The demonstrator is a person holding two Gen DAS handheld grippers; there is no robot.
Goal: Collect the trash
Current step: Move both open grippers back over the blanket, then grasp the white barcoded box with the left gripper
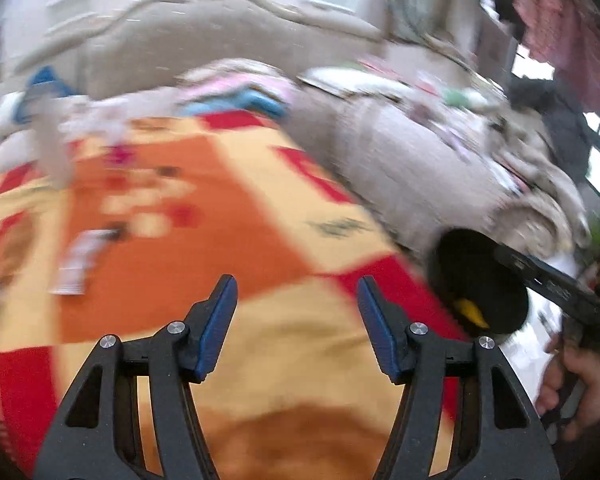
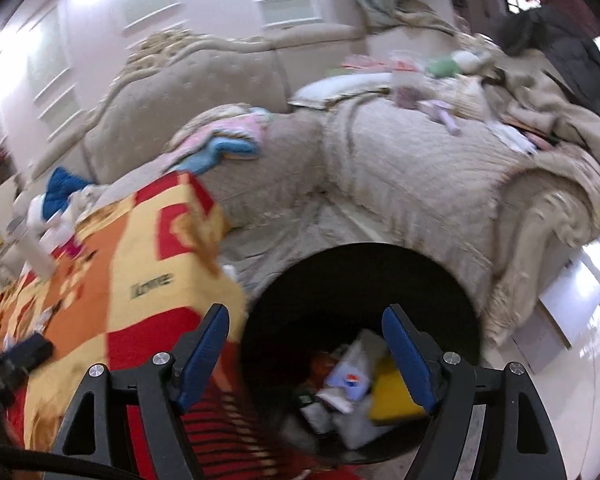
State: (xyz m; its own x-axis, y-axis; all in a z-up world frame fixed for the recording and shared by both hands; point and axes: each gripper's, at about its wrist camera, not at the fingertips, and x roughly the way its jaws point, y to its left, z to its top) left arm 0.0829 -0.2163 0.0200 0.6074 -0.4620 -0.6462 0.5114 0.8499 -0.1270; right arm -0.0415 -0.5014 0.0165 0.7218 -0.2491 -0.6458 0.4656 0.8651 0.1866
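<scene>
left gripper (image 1: 296,300) fingers apart, nothing between them, over the orange, red and yellow patterned cloth (image 1: 228,216) on the bench. right gripper (image 2: 304,332) fingers wide, empty, above the round black bin (image 2: 360,280) holding wrappers and a yellow packet (image 2: 392,392). bin sits beside the beige quilted sofa (image 2: 420,176).

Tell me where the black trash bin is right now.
In the right wrist view the black trash bin stands on the floor just beyond the open right hand-held gripper, between the orange-and-red blanket and the beige sofa.
</scene>
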